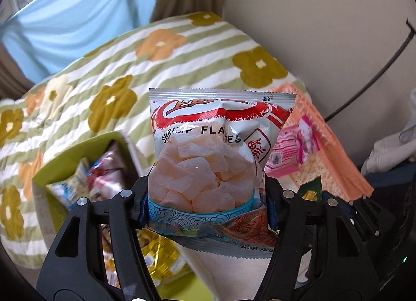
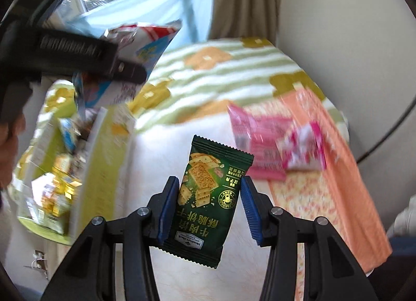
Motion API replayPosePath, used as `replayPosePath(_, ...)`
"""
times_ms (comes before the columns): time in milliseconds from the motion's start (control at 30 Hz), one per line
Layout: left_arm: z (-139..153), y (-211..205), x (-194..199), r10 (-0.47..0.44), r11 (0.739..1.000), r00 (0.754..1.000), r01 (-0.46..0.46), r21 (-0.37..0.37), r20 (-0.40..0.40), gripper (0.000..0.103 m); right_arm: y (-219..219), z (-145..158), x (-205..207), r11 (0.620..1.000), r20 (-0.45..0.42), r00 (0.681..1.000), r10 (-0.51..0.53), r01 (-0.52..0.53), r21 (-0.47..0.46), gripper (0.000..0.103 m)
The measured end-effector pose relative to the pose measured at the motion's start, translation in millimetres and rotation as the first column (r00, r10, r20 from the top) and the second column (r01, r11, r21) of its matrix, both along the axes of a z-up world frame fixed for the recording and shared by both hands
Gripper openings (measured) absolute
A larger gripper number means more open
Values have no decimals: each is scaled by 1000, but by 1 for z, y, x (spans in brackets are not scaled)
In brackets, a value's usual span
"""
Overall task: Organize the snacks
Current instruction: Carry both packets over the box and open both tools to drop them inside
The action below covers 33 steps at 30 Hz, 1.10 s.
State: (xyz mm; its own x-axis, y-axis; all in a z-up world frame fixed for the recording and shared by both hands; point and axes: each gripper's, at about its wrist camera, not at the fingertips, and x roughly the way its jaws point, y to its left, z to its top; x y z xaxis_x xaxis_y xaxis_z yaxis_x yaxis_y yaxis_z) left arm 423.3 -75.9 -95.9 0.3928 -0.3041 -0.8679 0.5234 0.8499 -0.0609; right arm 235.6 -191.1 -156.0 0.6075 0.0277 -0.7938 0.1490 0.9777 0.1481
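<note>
Snacks in the green box [image 2: 100, 171] blur together — pink packets [image 2: 273, 142] smeared too.

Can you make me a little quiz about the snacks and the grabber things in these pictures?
1. True or false: the left gripper is holding the shrimp flakes bag.
2. What colour is the cracker packet between the right gripper fingers?
A. pink
B. dark green
C. yellow
3. Fill in: the pink packets lie on the ____ cloth.

Key
1. True: both pads press on the bag's sides, and it is lifted off the bed.
2. B: dark green, with crackers pictured on it.
3. Orange: the cloth lies on the flowered blanket, to the right of the green box of snacks.
</note>
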Motion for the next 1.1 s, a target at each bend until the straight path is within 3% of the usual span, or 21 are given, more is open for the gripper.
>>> replayPosePath(200,27,75,-7,152,987,987,-150,-54,44,61,31,59,22,991,115,984,135,-135,-3,44)
replayPosePath(333,31,126,-12,259,964,965,-254,-83,46,61,60,78,34,973,154,962,227,-232,17,44)
replayPosePath(600,12,206,-27,416,908,909,-413,-69,31,61,116,80,66,912,153,909,388,-402,79,44)
replayPosePath(767,-18,229,-28,430,899,903,-429,-90,-9,63,141,61,82,881,109,888,446,-457,120,44)
replayPosePath(867,-43,233,-19,435,898,899,-437,-47,-39,72,151,49,88,871,84,880,468,-476,124,44)
replayPosePath(933,-54,237,-18,444,894,895,-446,-51,-44,90,154,43,90,870,73,878,472,-478,124,44)
replayPosePath(1000,-60,242,-17,459,886,887,-461,-54,-39,98,154,39,92,873,61,882,468,-472,127,44)
replayPosePath(1100,-61,247,-23,464,885,886,-464,-37,-6,99,149,32,99,883,44,892,451,-453,127,44)
